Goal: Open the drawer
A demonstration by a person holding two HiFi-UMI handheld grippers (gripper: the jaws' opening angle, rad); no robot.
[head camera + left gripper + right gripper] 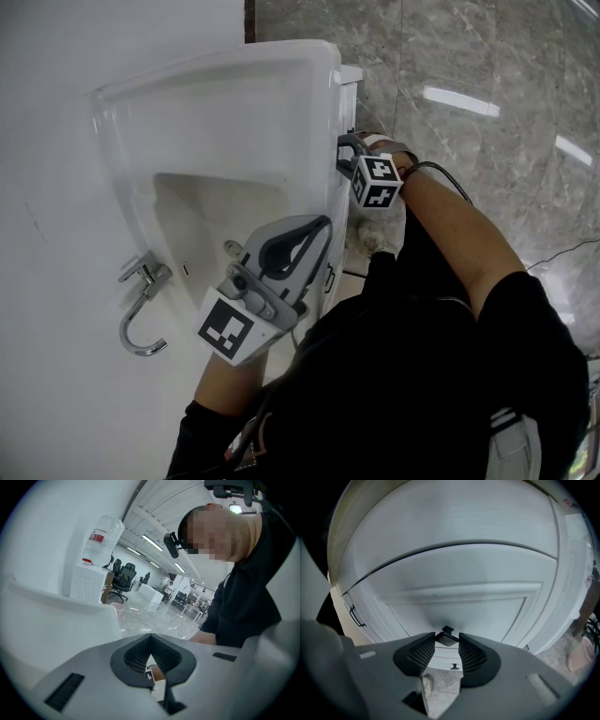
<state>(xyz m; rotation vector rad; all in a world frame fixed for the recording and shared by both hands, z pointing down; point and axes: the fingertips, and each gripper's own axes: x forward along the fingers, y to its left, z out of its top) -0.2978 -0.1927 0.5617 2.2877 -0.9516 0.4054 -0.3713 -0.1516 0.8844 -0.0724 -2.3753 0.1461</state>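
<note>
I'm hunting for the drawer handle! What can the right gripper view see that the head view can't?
Only the right gripper view: the small dark knob on the white panelled drawer front, pinched between the claw pads. Only the head view: the white ceramic sink basin, the curved silver tap and the left gripper. Both: the right gripper and the grey marble floor.

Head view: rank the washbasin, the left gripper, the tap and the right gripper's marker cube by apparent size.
1. Washbasin.
2. Left gripper, though nearness to the camera enlarges it.
3. Tap and right gripper's marker cube look alike; unranked.
</note>
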